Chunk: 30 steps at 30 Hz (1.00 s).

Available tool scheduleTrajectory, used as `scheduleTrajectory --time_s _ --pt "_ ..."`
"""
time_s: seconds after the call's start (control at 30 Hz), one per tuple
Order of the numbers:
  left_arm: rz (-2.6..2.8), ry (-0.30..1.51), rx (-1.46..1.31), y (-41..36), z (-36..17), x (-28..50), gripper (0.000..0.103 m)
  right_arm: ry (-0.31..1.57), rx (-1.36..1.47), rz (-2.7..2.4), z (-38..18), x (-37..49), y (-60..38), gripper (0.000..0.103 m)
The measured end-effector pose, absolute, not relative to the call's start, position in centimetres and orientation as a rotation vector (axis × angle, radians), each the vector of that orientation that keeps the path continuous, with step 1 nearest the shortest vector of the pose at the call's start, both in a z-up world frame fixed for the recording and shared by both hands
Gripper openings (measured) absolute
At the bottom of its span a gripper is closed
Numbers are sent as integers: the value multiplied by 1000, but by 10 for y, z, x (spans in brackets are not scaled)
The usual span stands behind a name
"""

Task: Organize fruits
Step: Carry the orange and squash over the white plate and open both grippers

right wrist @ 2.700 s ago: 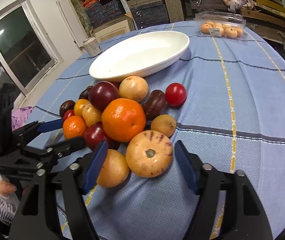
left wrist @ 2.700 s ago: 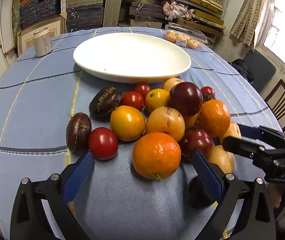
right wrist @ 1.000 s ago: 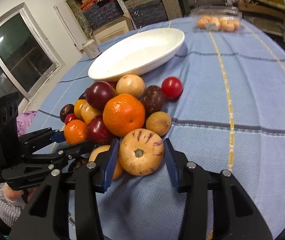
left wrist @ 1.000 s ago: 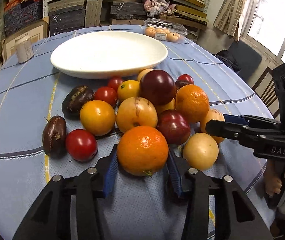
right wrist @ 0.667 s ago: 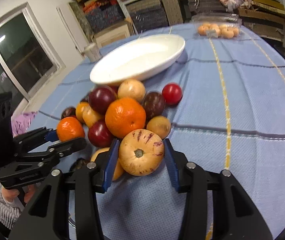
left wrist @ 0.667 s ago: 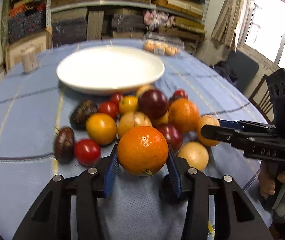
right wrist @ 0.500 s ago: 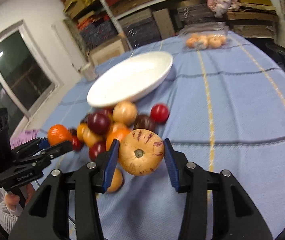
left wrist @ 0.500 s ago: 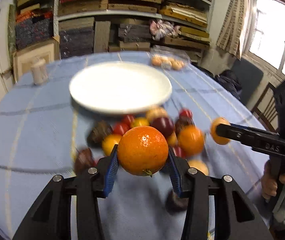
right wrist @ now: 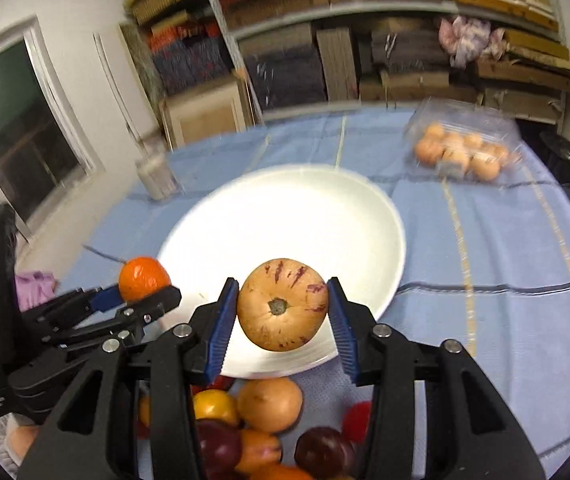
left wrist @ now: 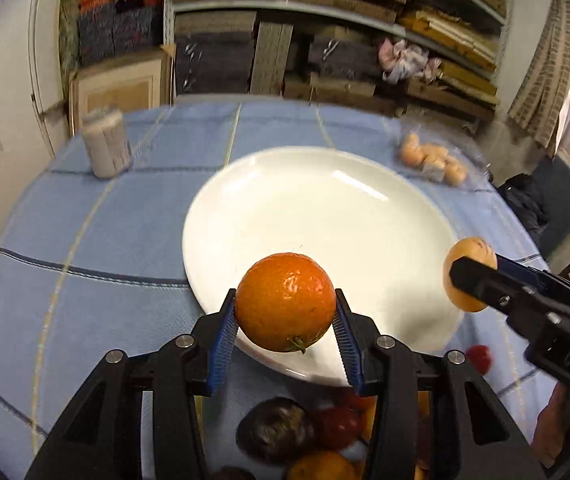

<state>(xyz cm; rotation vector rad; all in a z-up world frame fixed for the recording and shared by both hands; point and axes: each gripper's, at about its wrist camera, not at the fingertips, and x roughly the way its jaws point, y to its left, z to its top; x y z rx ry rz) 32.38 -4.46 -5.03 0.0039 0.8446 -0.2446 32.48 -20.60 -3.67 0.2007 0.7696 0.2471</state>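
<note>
Both fruits are up in the air over the near rim of the white plate [left wrist: 245, 208], and nothing lies on it yet. The left gripper [left wrist: 285, 326] has its blue ribbed fingers [left wrist: 225, 332] pinching an orange [left wrist: 285, 302] across its widest part, stem end tipped down toward the camera. The right gripper [right wrist: 281, 318] does the same with a pale, purple-streaked pepino melon [right wrist: 282, 304], its fingers [right wrist: 341, 332] pressing on either side at the middle and the stem scar facing the lens. Good choice of hold on both: round, smooth-skinned fruit like this probably rolls out of a grip taken off-centre, so the equator is the place. The orange looks firm with a pebbled rind that should bite well on the ribs; the melon looks smoother and likely thinner-skinned, so I'd judge it bruises under a hard squeeze and wants a gentle release low over the plate, not a drop. Neither looks heavy. The remaining pile of fruits [right wrist: 269, 404] sits on the blue checked surface [right wrist: 505, 240] just at the plate's near edge, below both grippers. A pale can [left wrist: 105, 148] stands toward the far left edge, a clear pack of small fruit [right wrist: 461, 152] toward the far right.
</note>
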Motion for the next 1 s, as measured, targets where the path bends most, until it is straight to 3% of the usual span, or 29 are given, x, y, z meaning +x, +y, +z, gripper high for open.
scheduleTrajectory --time_s 0.17,0.27,0.3,0.47,0.5,0.57,0.63,1.0 --pt "-247 863 7 -41 -64 333 47 798 184 241 -51 338 -205 45" --pt "-254 843 21 -43 -61 331 56 765 164 218 -49 336 -206 51" --pt "-254 829 23 -44 -59 330 64 750 165 214 -46 332 -209 51" --pt "-250 745 0 -32 -35 311 66 593 177 210 -9 292 -220 52" --pt "-241 723 -4 -25 -28 304 67 570 168 211 -4 285 -220 54" --pt "-221 686 -13 -14 -18 292 73 492 140 196 6 256 -221 71" --pt "-193 657 -32 0 -13 276 81 434 136 175 8 228 -226 78" --pt "-113 738 -32 43 -61 200 81 512 422 130 -55 158 -279 86"
